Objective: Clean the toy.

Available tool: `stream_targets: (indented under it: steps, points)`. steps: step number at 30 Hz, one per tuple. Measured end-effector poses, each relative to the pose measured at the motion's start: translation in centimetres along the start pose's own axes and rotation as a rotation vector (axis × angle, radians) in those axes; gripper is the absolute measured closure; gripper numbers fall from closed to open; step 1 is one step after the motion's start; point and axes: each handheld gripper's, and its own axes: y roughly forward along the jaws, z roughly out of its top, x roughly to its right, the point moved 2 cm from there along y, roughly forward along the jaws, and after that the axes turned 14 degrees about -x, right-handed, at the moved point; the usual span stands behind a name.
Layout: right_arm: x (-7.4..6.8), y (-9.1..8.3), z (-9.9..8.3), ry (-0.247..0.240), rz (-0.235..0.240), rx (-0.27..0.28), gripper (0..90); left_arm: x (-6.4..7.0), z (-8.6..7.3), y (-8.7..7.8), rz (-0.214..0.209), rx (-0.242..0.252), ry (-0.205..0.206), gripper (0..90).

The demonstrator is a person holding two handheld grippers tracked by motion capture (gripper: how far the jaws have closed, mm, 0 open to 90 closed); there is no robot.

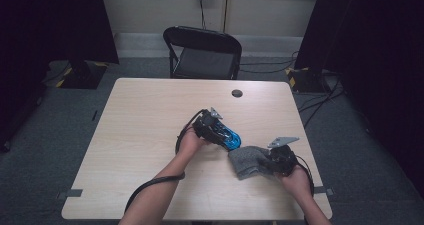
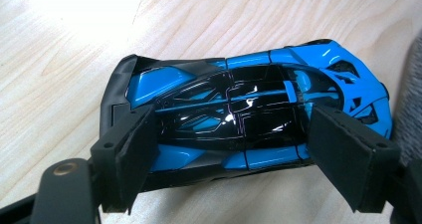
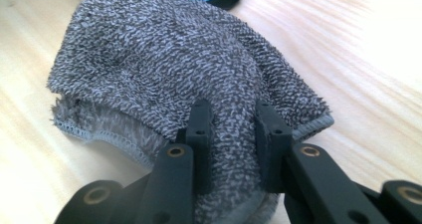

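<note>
Toy car and cloth, ready for a wipe

The blue toy car (image 2: 239, 117) lies near the table's (image 1: 150, 115) middle, pinched end to end by our left gripper (image 2: 234, 149); the grey cloth (image 3: 184, 84) sits just beside it, bunched between our right gripper's (image 3: 233, 134) fingers (tightly, by the look). We should hold the car steady and wipe with light strokes.
</note>
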Motion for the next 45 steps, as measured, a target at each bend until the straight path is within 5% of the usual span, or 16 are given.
stream_targets:
  steps: [27,45]
  points:
    - [5.2,0.7,1.3,0.141,-0.059,-0.002,72.2,0.0,0.0,0.0,-0.004,-0.009,0.004,20.7]
    - [6.3,1.5,2.9,0.191,-0.080,0.002,72.3,0.0,0.1,-0.1,-0.003,-0.017,0.002,20.9]
